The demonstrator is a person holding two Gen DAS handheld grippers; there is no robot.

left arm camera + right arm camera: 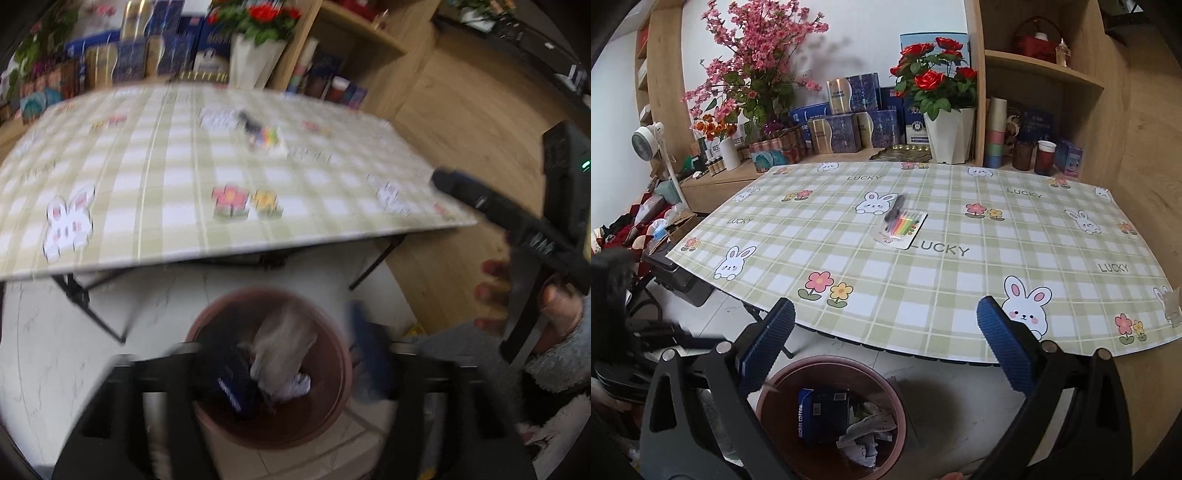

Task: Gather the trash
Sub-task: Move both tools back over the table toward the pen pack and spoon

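Crumpled white paper (866, 434) and a blue box (822, 415) already lie in the round brown plastic bin (886, 380), both the left gripper (280, 373) and right gripper (882, 347) gape empty, and only a rainbow-coloured pen card (903, 229) remains far across the green checked tablecloth (960, 288).

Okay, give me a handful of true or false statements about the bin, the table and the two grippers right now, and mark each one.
1. The round brown bin stands on the floor in front of the table. True.
2. The dark blue coffee carton lies on the checked tablecloth. False: it is inside the bin.
3. The right gripper is open and empty. True.
4. The pack of coloured pens is in the bin. False: it lies on the tablecloth.
5. Crumpled white paper is in the bin. True.
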